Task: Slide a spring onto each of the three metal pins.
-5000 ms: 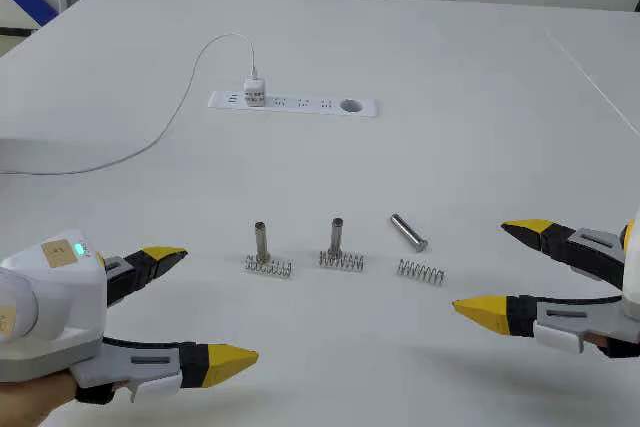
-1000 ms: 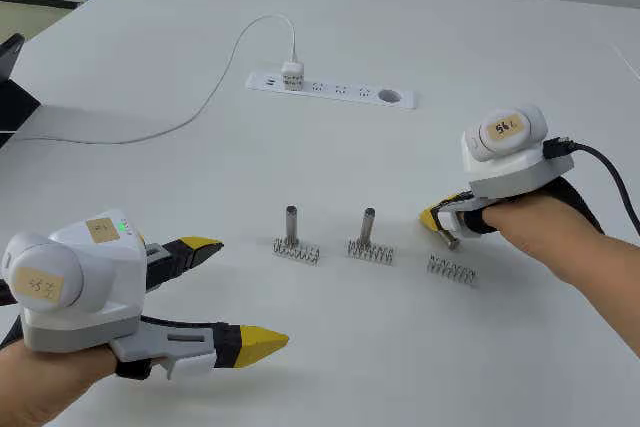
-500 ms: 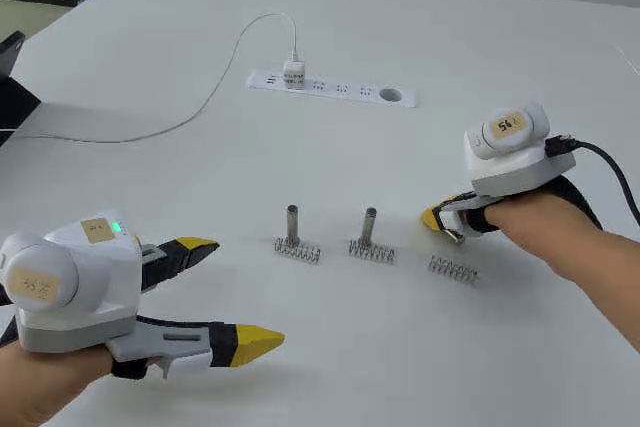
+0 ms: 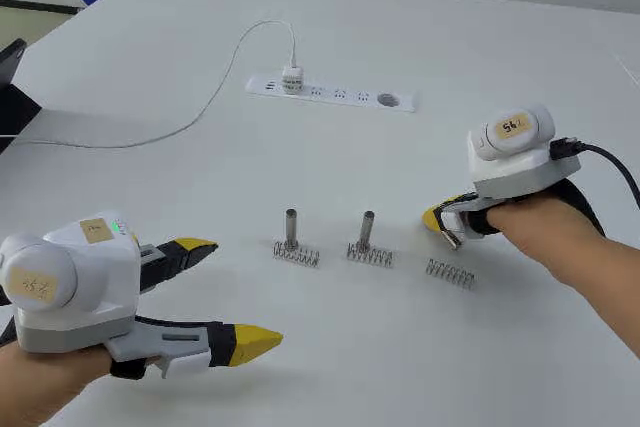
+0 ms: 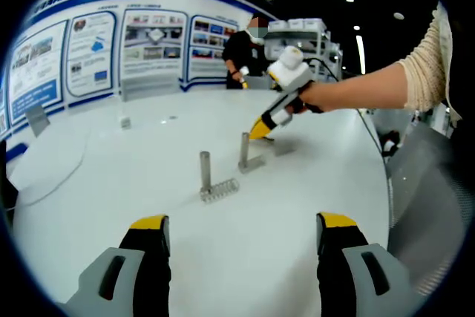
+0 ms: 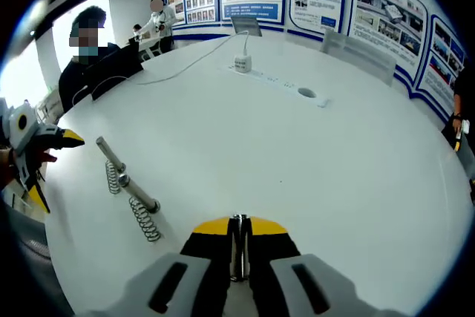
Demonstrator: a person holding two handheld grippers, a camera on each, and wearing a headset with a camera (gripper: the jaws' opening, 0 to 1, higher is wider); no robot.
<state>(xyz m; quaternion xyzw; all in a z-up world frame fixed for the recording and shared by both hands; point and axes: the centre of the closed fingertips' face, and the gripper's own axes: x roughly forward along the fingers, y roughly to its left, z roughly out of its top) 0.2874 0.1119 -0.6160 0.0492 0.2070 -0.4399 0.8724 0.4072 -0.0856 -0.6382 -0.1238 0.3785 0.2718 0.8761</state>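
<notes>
At the right of the head view, the right gripper [image 4: 441, 220] has its yellow-tipped fingers pinched tight on a short, smooth metal pin [image 4: 452, 239]. The pin's grey end pokes out just under the tips, close above the matte white table [image 4: 480, 57]. Just below it in the frame lies a loose coil spring [image 4: 449, 274] of fine wire. At centre two more cylindrical pins stand upright, the left pin [image 4: 291, 225] and the middle pin [image 4: 367, 227]. A left spring [image 4: 297, 254] and a middle spring [image 4: 370, 256] lie flat at their feet. In the lower left, the left gripper [image 4: 240, 290] holds its black, yellow-capped fingers spread wide with nothing between them. Toward the top, a flat white power strip [image 4: 345, 97] carries a boxy charger [image 4: 292, 77] with a thin trailing cable [image 4: 215, 87].
</notes>
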